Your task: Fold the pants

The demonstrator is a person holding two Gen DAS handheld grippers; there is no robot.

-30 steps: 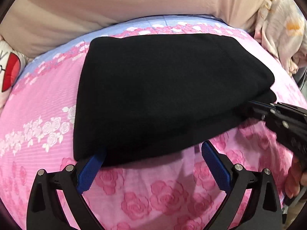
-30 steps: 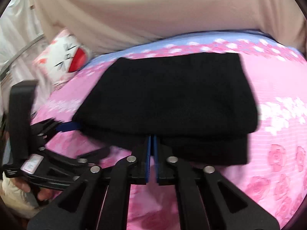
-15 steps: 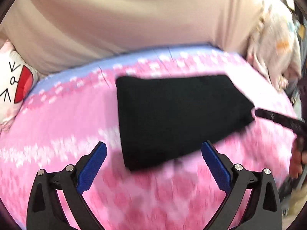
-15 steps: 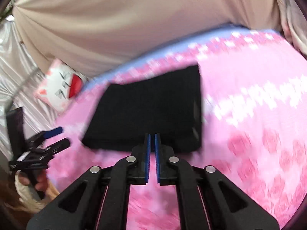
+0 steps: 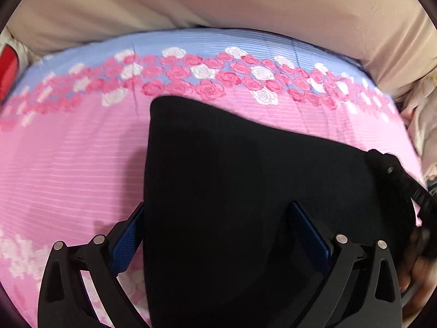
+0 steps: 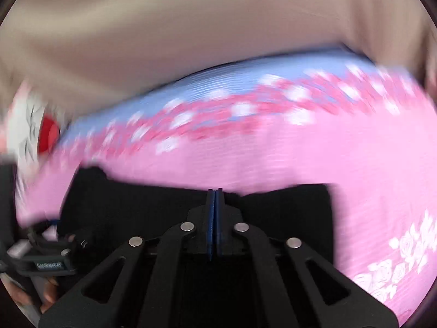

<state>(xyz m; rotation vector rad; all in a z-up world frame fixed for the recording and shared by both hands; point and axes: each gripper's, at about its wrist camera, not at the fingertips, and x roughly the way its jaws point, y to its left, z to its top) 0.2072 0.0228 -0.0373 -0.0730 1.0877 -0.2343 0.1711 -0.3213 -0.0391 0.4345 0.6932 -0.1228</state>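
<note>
the black pants (image 5: 245, 191) lie already folded into a compact dark block on the pink rose-print bedspread (image 5: 68, 164), so the fold itself looks close to done and the step in hand reads as squaring up or pressing the bundle flat

the left gripper (image 5: 218, 235) sits low over the near end of the block with its blue-padded jaws spread wide; one pad (image 5: 125, 243) rests on the bedspread just beside the bundle's left edge, the other lies over the black cloth, and nothing is pinched between them

the right gripper (image 6: 215, 218) has its jaws pressed together at the far edge of the pants (image 6: 136, 207); whether a thin layer of fabric is caught between the pads cannot be told, since the view is smeared and the cloth is uniformly black

in the left wrist view the right gripper (image 5: 409, 188) shows at the bundle's right edge

the next move, as i judge it, calls for a gentle tidy of the edges without dragging the top layer out of line, as the soft cloth would slip easily on the bedding

the bedspread turns to a lilac-blue band with white and pink roses along its far edge, a plain beige fabric rises behind it, and a white cushion with a red patch (image 6: 46, 134) sits at the left
</note>
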